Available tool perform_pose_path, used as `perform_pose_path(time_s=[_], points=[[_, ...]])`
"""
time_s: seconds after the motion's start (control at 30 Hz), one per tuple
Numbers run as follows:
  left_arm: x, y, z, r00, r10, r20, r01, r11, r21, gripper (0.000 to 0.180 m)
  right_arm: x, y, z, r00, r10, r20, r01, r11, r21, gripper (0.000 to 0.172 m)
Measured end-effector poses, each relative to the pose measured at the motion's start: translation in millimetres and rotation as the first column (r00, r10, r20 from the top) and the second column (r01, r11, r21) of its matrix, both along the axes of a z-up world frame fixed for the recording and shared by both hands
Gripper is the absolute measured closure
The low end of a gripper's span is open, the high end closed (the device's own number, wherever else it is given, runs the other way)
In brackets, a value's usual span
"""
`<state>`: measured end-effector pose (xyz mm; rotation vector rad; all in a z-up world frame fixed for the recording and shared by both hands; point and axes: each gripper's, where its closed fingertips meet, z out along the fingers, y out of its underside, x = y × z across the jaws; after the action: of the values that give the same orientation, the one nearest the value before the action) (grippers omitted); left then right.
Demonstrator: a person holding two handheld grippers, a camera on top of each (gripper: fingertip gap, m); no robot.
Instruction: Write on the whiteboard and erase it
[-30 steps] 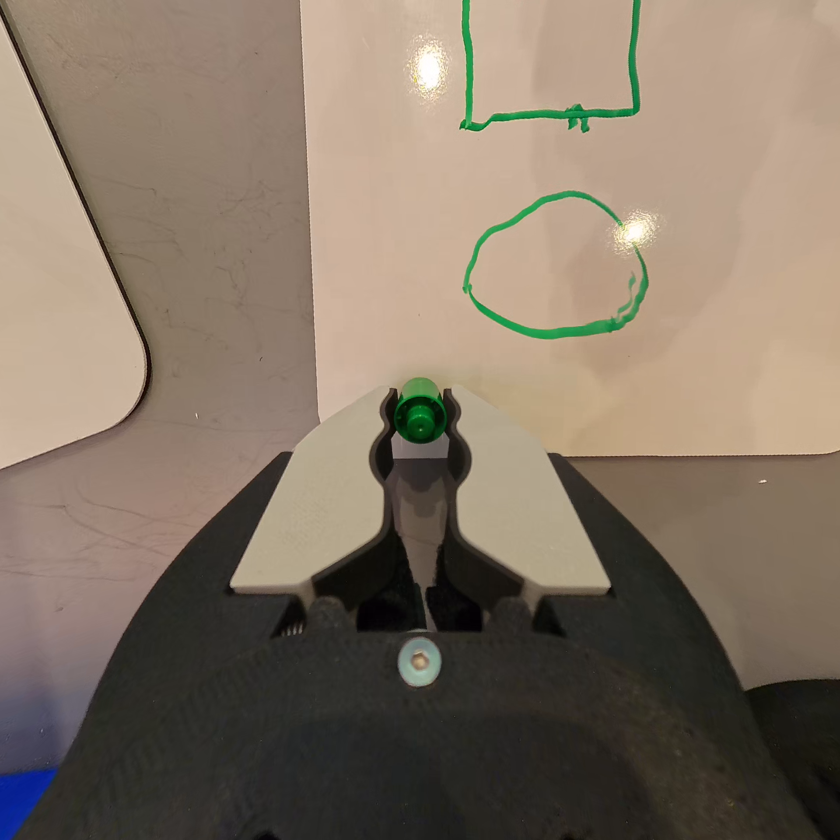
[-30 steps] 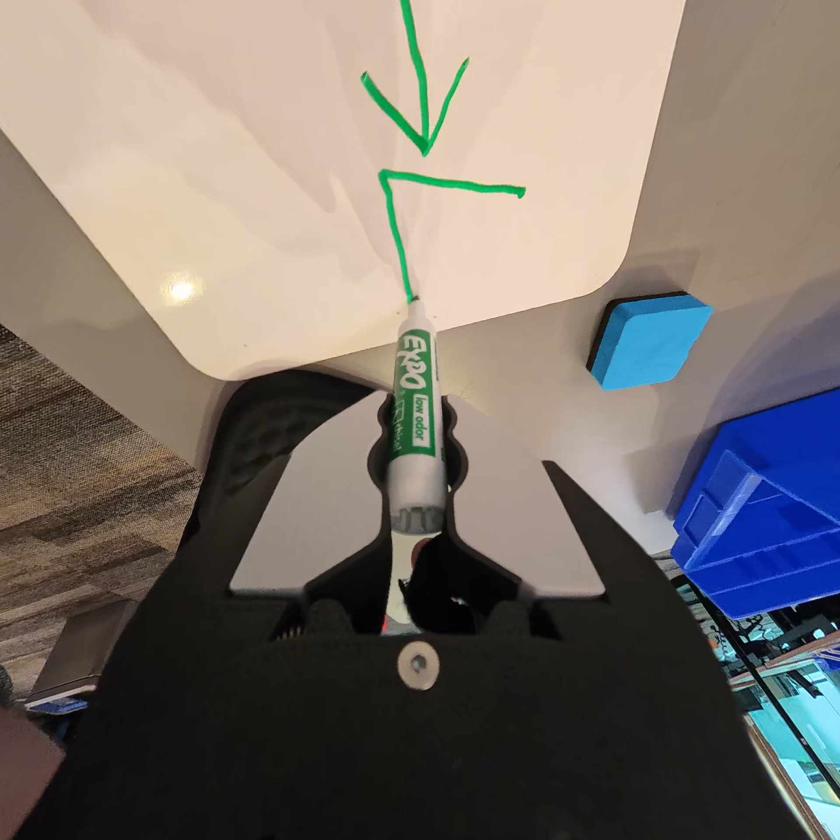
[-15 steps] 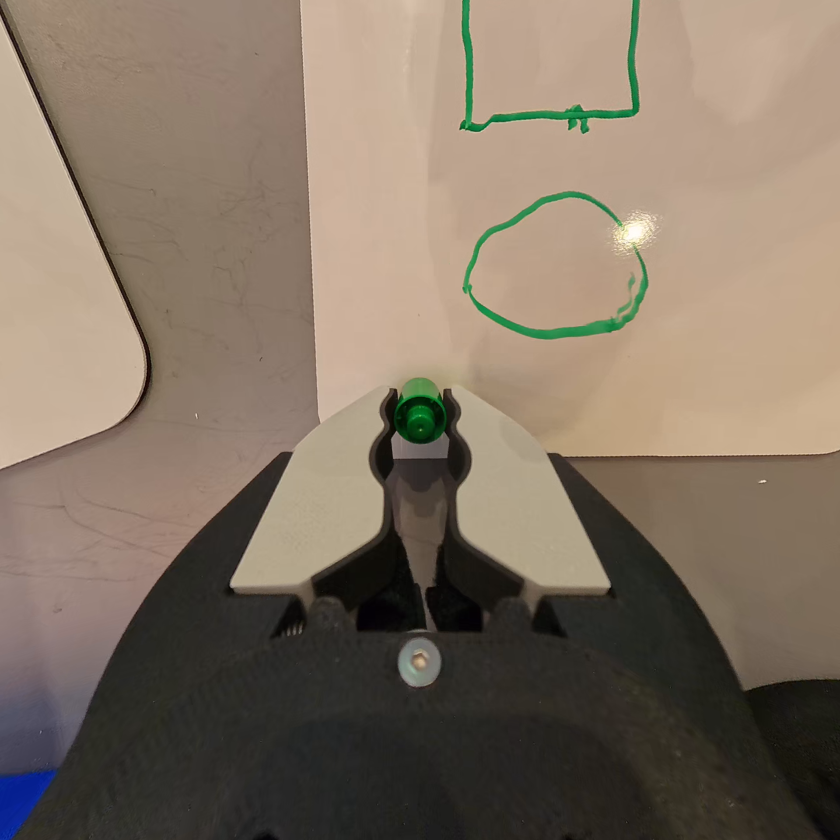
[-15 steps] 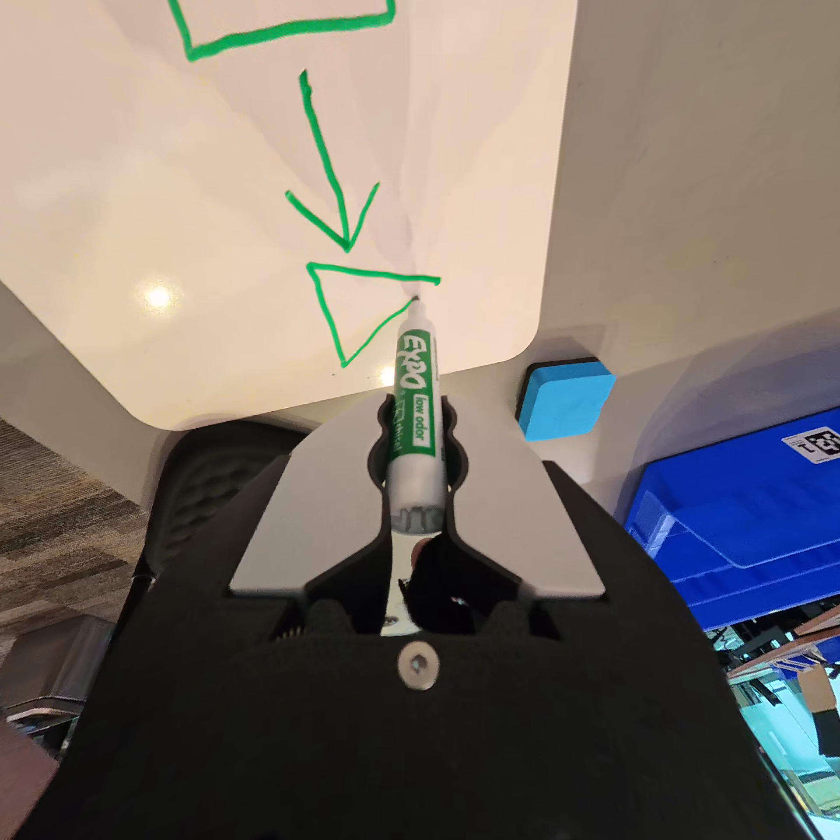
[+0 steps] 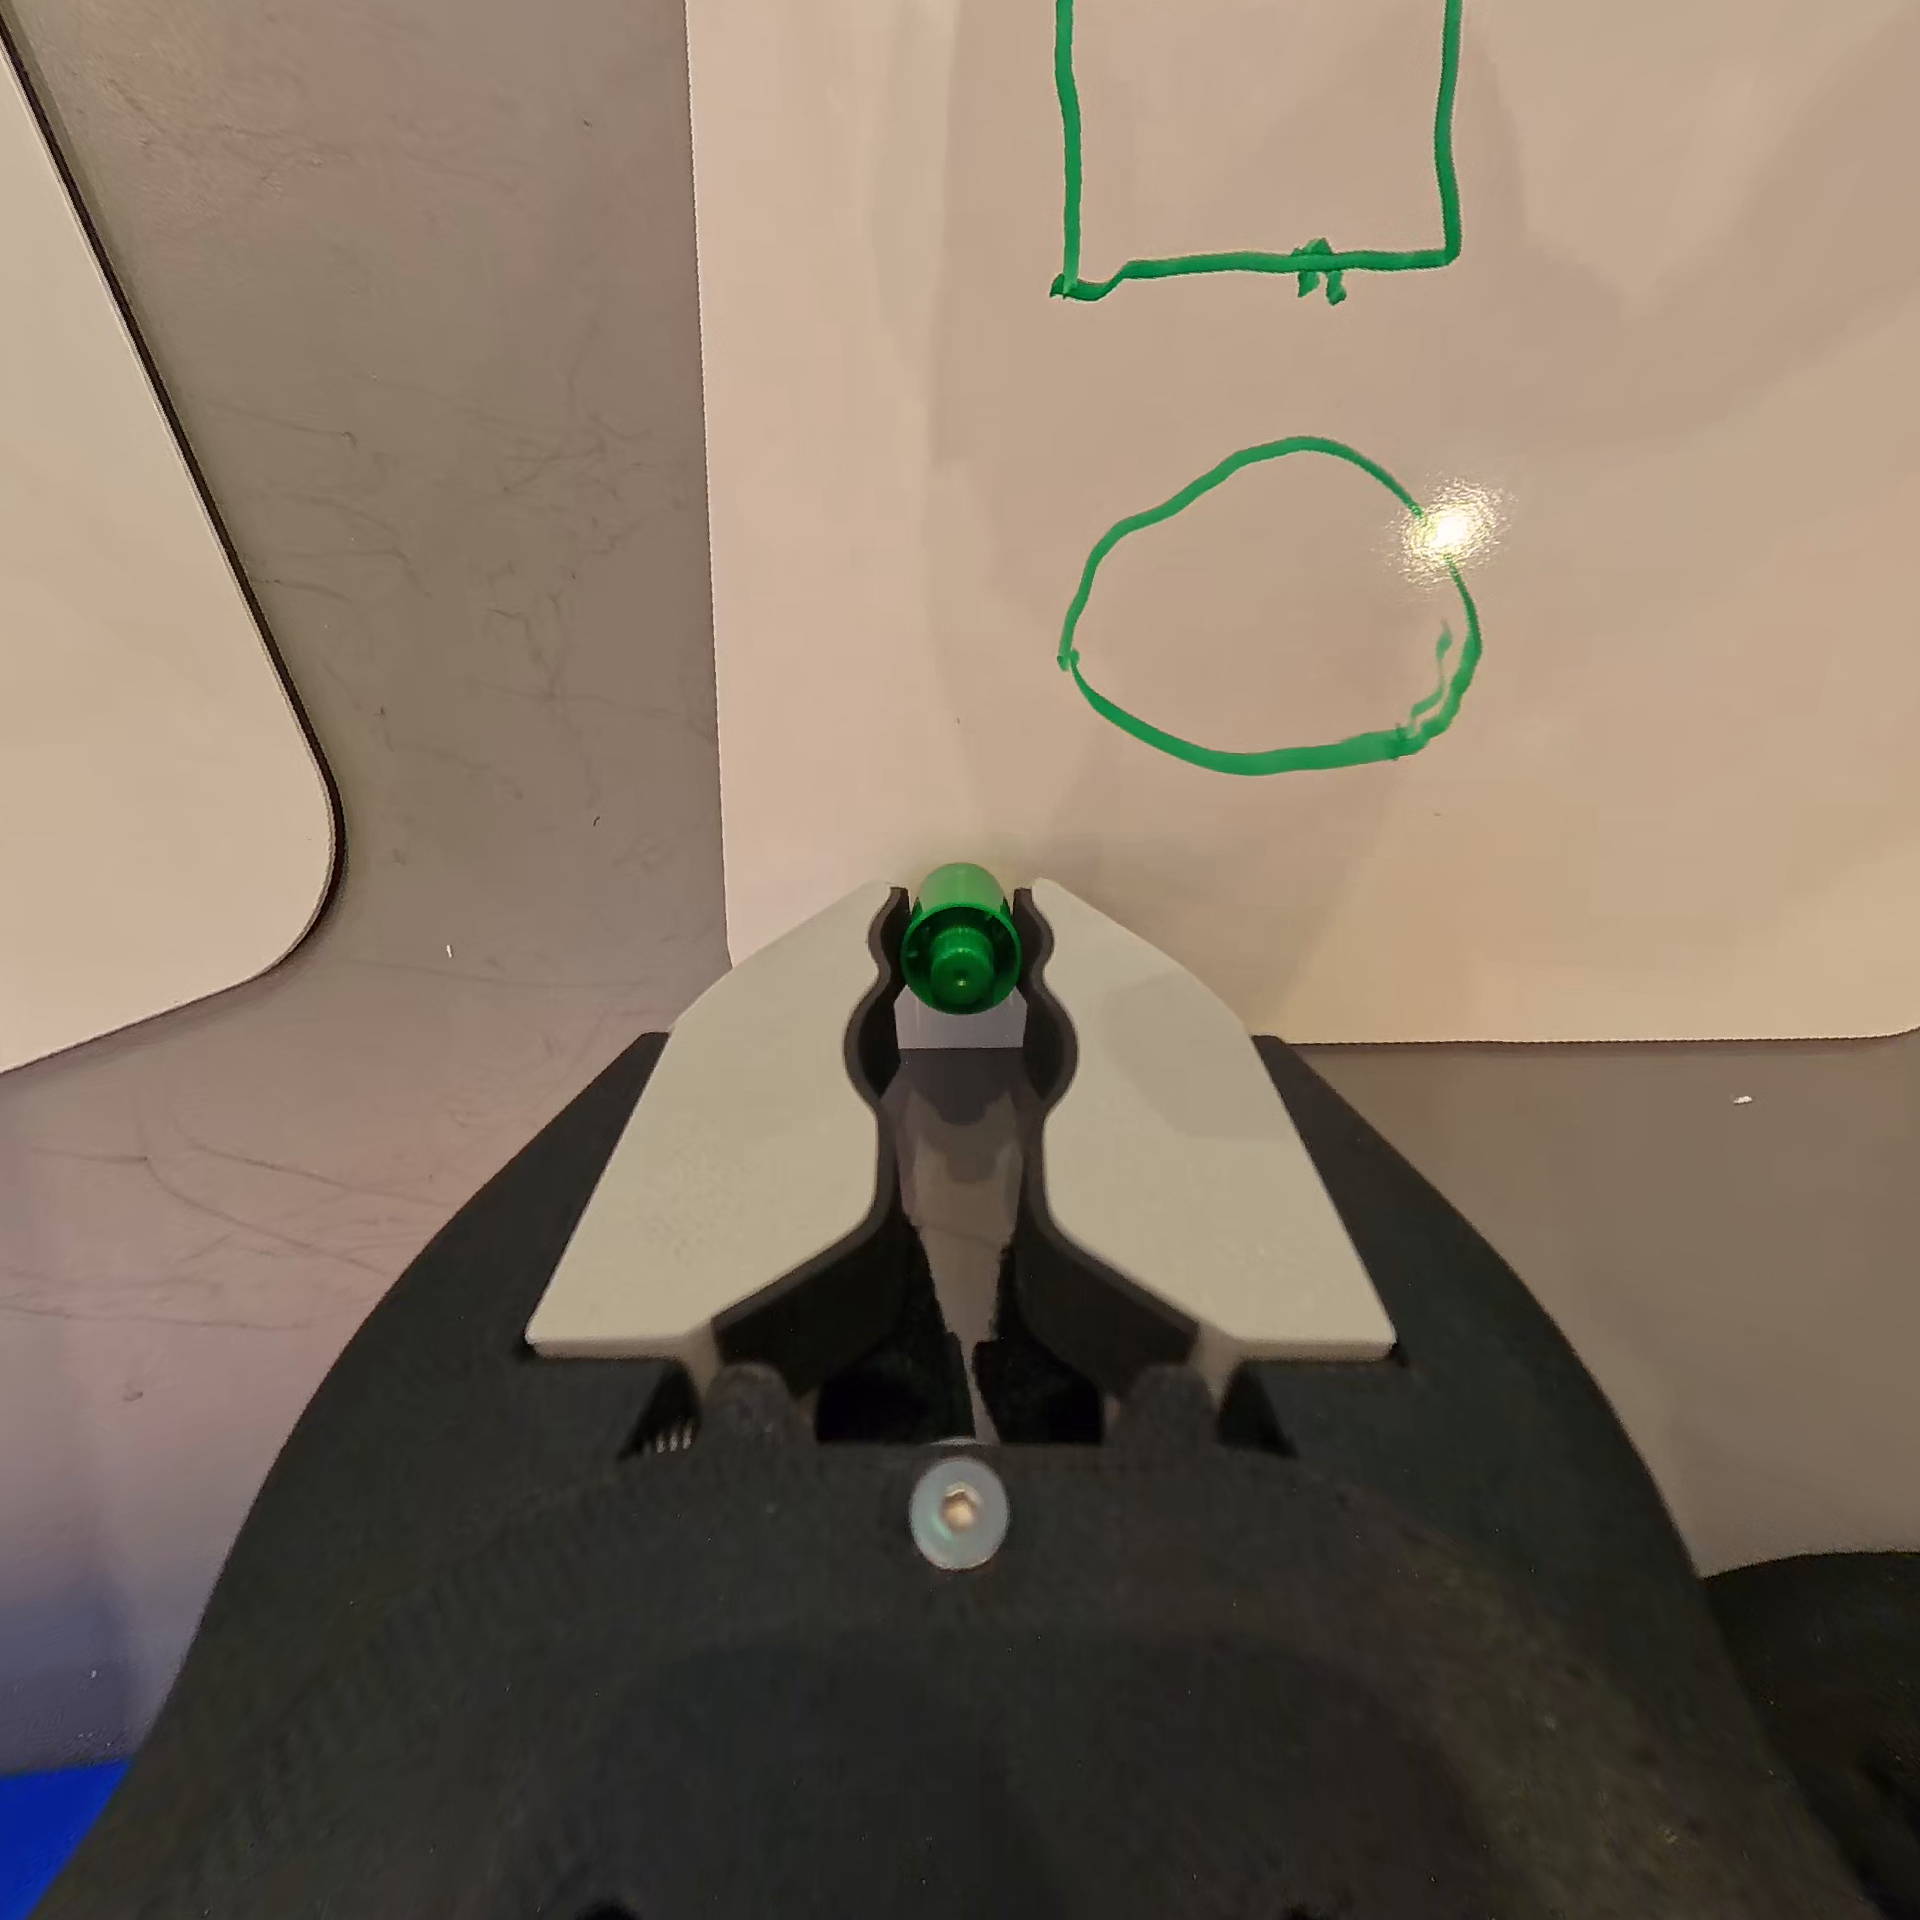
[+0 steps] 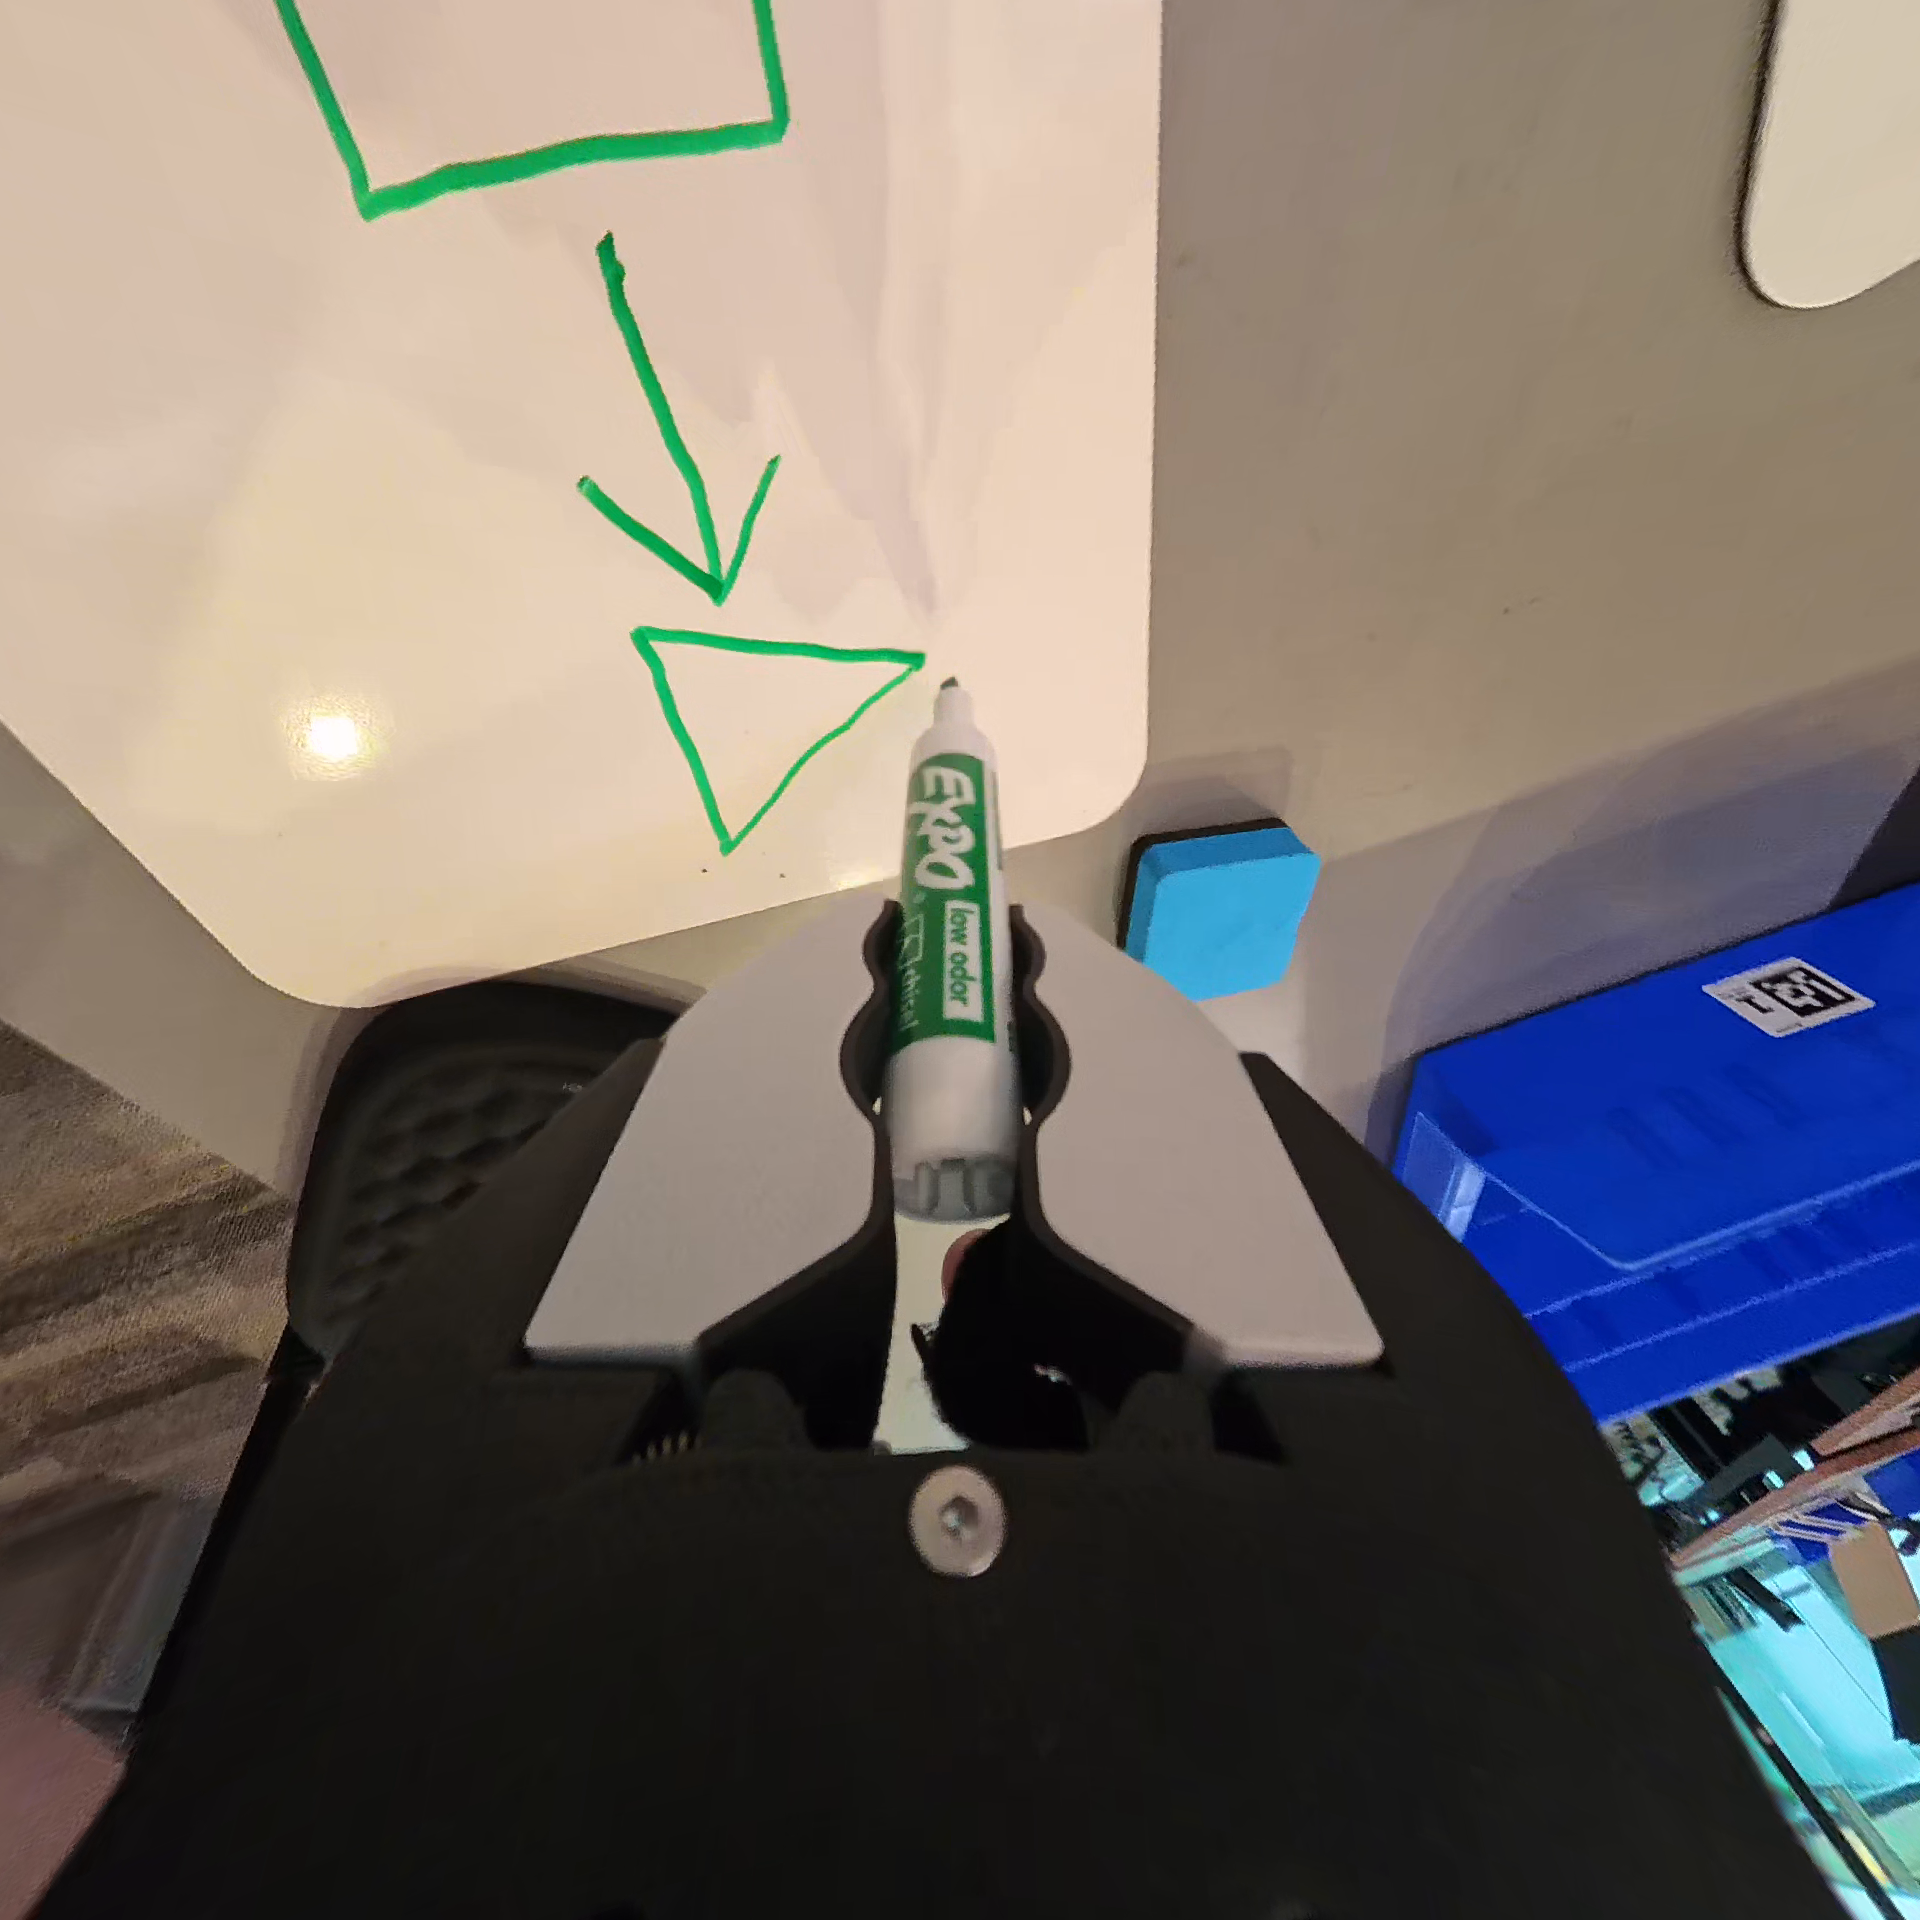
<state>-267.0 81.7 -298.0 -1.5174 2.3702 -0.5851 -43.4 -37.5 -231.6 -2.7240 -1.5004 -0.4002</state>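
Note:
My right gripper is shut on a green-and-white marker, its tip just off the whiteboard beside the right corner of a closed green triangle. Above the triangle are a green arrow and a green square. My left gripper is shut on the green marker cap and rests at the near edge of the whiteboard, by a green circle and a green square. A blue eraser lies on the table just right of the board's corner.
A blue bin stands at the right of the right wrist view. A second white board shows at the left edge of the left wrist view and at the top right of the right wrist view. The grey table lies between the boards. My right fingertips sit around 25 centimetres from my left ones.
My right gripper drew the last side of the triangle and lifted the marker tip off the board. The view pulled back and right. My left gripper stayed still with the cap.

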Motion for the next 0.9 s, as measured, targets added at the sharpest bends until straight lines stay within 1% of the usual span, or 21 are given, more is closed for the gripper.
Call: perform_pose_path(time_s=[0.17, 0.3, 0.43, 0.57, 0.63, 0.7, 0.83, 0.9], points=[[0, 0, 0, 1.0, 0.001, -0.002, -0.001, 1.0, 0.001, 0.161, 10, 7, 19, 0.998, -0.015, -0.054, 0.02, 0.996, 0.092, 0.151], [0, 0, 0, 1.0, 0.002, -0.001, -0.002, 1.0, 0.002, 0.161, 15, 22, 31, 0.994, -0.002, -0.107, 0.019, 0.988, 0.155, 0.15], [0, 0, 0, 1.0, 0.007, 0.002, -0.007, 1.0, -0.003, 0.161, 4, 42, 41, 0.972, 0.083, -0.22, -0.032, 0.974, 0.226, 0.151], [0, 0, 0, 1.0, 0.011, -0.001, -0.011, 1.0, -0.004, 0.161, -2, 66, 41, 0.937, 0.194, -0.29, -0.111, 0.954, 0.278, 0.15], [0, -1, 0, 1.0, 0.011, -0.003, -0.011, 1.0, -0.007, 0.161, 0, 75, 37, 0.925, 0.242, -0.294, -0.159, 0.947, 0.281, 0.15], [0, -1, 0, 1.0, 0.014, -0.003, -0.014, 1.0, -0.014, 0.161, -2, 82, 35, 0.893, 0.291, -0.343, -0.194, 0.937, 0.29, 0.15], [0, -1, 0, 1.0, 0.019, -0.01, -0.019, 1.0, -0.012, 0.161, 4, 89, 29, 0.857, 0.33, -0.395, -0.211, 0.925, 0.315, 0.151], [0, -1, 0, 1.0, 0.019, -0.013, -0.02, 1.0, -0.01, 0.161, 8, 88, 27, 0.856, 0.32, -0.405, -0.194, 0.927, 0.322, 0.151]])
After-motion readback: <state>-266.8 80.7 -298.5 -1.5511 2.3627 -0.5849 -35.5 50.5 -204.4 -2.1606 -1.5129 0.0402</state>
